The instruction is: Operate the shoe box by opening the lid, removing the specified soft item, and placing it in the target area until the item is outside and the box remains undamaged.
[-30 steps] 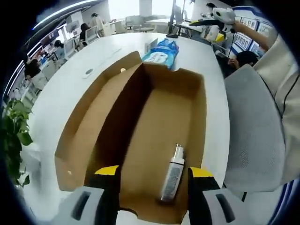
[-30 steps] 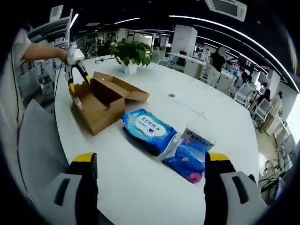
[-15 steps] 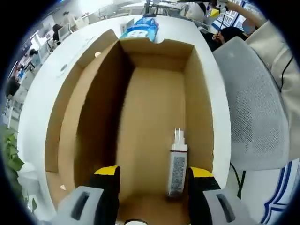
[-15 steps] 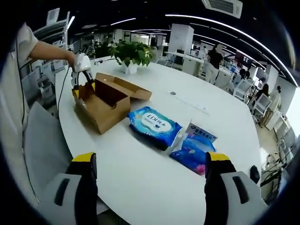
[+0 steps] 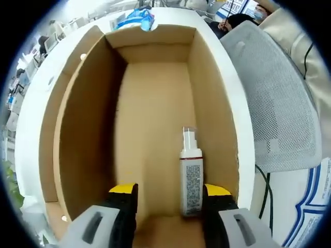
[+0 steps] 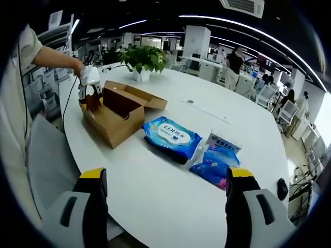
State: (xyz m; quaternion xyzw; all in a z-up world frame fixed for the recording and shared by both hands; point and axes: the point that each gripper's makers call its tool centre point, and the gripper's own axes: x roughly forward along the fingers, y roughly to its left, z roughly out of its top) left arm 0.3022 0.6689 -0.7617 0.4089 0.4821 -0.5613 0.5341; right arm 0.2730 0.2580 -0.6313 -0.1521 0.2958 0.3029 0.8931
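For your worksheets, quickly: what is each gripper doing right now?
Left gripper: open, empty, inside the box by the bottle.
Right gripper: open, empty, above the table.

Bottle (image 5: 191,170) label print too small to read; blue packet (image 5: 135,18) mostly hidden behind box (image 5: 83,103) far wall.

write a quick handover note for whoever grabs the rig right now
Left gripper: open, dipped into the box, jaws near the bottle lying on its floor.
Right gripper: open, holding nothing, above the table.
Wipes pack and blue pouch lie on the table beside the box.
Done: lid open.
Left: take the item out and set it on the table.
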